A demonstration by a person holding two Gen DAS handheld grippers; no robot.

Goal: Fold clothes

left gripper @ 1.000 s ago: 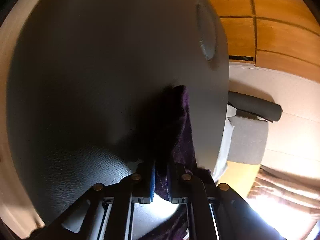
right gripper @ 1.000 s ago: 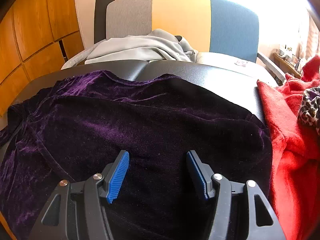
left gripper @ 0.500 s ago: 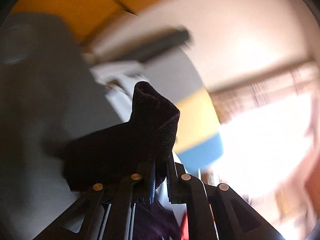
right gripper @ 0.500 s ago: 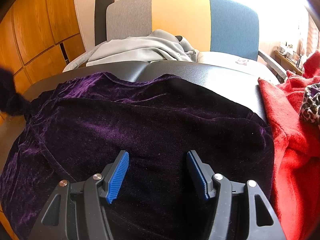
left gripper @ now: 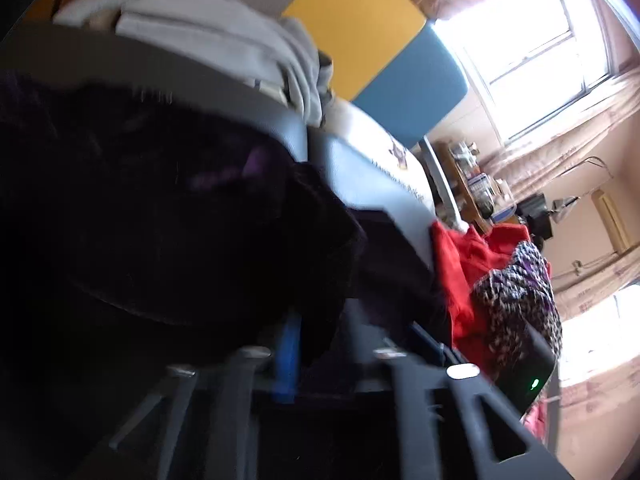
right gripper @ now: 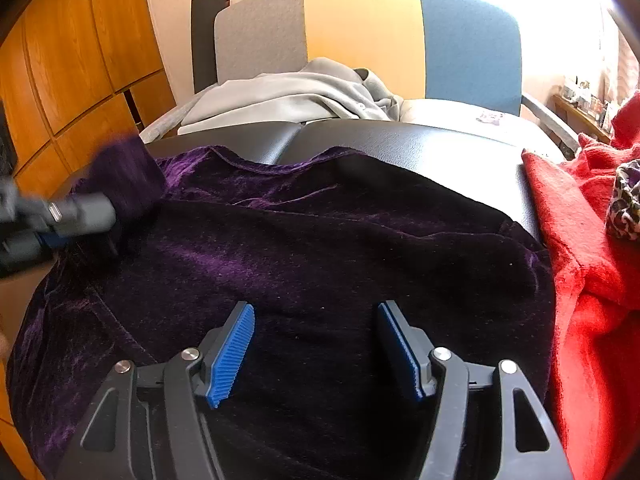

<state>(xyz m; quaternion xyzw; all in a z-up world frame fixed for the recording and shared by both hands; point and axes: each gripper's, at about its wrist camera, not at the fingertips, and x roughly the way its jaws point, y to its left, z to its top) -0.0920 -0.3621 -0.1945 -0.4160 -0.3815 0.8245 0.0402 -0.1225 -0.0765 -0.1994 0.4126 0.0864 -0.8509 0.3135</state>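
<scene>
A purple velvet top (right gripper: 320,248) lay spread on the black table (right gripper: 400,140). The left gripper (right gripper: 108,216), jaws clamped on its sleeve (right gripper: 124,176), seemed mid-fold; next, laying that sleeve across the body. The right gripper (right gripper: 316,344) hovered wide open, holding nothing.

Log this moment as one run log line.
left gripper: shut on purple velvet garment sleeve | right gripper: open above it

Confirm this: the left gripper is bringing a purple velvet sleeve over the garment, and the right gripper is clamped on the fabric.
Wrong about the right gripper: the right wrist view shows its jaws wide apart above the purple velvet garment, gripping nothing. The left gripper does hold the sleeve over it.
</scene>
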